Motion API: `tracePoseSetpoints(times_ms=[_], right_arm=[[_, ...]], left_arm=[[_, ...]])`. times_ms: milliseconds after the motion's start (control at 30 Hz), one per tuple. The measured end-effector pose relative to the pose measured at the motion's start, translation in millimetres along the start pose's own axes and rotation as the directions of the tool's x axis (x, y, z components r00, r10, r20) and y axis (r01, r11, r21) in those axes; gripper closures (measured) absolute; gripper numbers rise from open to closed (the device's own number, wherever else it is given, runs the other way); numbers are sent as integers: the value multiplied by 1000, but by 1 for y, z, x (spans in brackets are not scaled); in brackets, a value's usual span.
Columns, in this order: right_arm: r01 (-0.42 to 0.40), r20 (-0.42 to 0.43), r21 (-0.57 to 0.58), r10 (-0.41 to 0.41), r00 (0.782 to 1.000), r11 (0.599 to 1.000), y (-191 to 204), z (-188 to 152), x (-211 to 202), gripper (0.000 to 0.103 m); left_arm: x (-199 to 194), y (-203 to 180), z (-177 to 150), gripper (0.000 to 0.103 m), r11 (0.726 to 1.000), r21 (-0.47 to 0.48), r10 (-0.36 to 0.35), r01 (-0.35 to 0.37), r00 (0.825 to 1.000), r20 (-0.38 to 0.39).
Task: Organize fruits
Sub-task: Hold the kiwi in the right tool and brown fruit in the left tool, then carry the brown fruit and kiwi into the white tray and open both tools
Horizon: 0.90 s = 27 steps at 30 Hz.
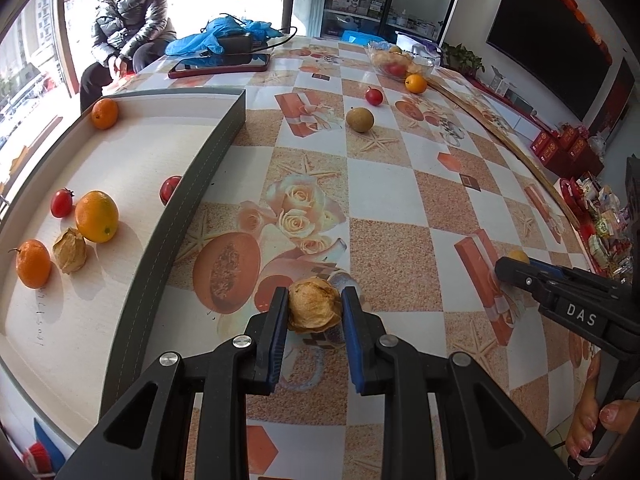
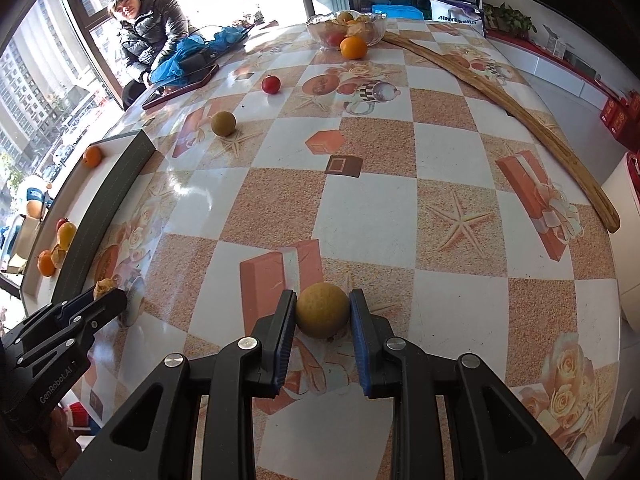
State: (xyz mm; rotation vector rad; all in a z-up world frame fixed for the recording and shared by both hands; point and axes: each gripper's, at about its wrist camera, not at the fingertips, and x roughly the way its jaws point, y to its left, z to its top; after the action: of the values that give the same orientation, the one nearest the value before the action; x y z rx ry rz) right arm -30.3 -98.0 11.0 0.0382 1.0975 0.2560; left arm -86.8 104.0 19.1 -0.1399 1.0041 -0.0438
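My left gripper (image 1: 314,312) is shut on a papery husked fruit (image 1: 314,307) just above the patterned table, right of the shallow tray (image 1: 224,136). The tray holds oranges (image 1: 97,216), small tomatoes (image 1: 62,202) and another husked fruit (image 1: 69,255). My right gripper (image 2: 323,314) is shut on a round tan fruit (image 2: 322,310) resting on the table; it also shows at the right of the left wrist view (image 1: 510,270). Another tan fruit (image 2: 223,123), a red fruit (image 2: 271,84) and an orange (image 2: 353,47) lie loose farther back.
A glass bowl (image 2: 376,26) with more fruit stands at the far end. A long wooden stick (image 2: 520,120) lies along the right edge. A phone (image 1: 218,66) and blue cloth (image 1: 224,36) sit at the back left, where a person (image 1: 128,24) is seated.
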Motion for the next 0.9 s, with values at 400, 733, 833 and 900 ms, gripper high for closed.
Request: tracePoseSetpoints(times_ms=[400, 733, 833, 900], right_arm=[[-16, -14, -55, 15, 1000, 998, 28, 2, 4, 75], [-51, -18, -78, 49, 999, 996, 47, 12, -2, 75], [-53, -20, -97, 52, 998, 994, 55, 19, -4, 75], [-60, -20, -110, 58, 998, 992, 62, 25, -6, 75]], left_arm=[[-3, 11, -3, 74, 1000, -16, 2, -2, 1000, 2], [-20, 15, 6, 74, 1000, -5, -6, 6, 999, 45], [-31, 21, 16, 74, 1000, -2, 0, 0, 998, 70], [-40, 27, 24, 74, 1000, -5, 4, -3, 996, 87]])
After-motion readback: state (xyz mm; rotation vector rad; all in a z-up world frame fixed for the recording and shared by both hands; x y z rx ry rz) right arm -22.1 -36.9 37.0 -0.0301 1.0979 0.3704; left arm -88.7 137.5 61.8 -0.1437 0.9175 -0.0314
